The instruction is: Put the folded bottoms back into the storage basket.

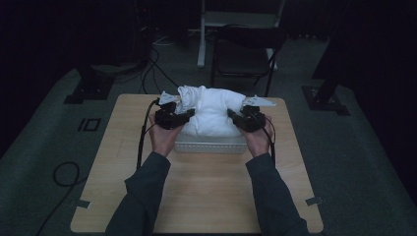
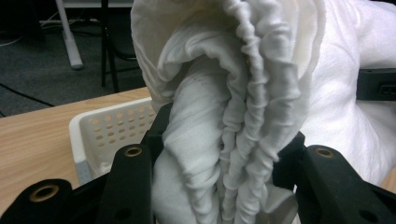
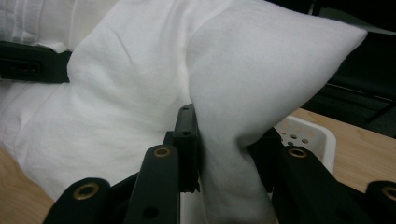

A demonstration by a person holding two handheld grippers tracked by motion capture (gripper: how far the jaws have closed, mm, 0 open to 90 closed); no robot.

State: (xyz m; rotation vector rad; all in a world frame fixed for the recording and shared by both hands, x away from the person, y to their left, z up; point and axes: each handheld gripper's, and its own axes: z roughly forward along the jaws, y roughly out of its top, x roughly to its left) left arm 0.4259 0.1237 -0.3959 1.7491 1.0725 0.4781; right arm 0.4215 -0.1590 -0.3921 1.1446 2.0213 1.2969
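Observation:
A bulky white cloth [image 1: 212,110] is heaped on a white perforated basket [image 1: 210,145] in the middle of the wooden table [image 1: 196,196]. My left gripper [image 1: 183,117] is at the heap's left side, shut on a gathered, pleated fold of the cloth [image 2: 224,140]. My right gripper [image 1: 235,118] is at the heap's right side, shut on a smooth fold of the cloth [image 3: 224,154]. The basket's rim [image 2: 112,123] shows behind the left jaws, and its corner [image 3: 308,135] behind the right jaws. The cloth hides most of the basket.
A dark chair [image 1: 243,56] stands just beyond the table's far edge. Cables [image 1: 152,69] run over the grey floor at the left. Dark stand bases [image 1: 88,88] sit on either side.

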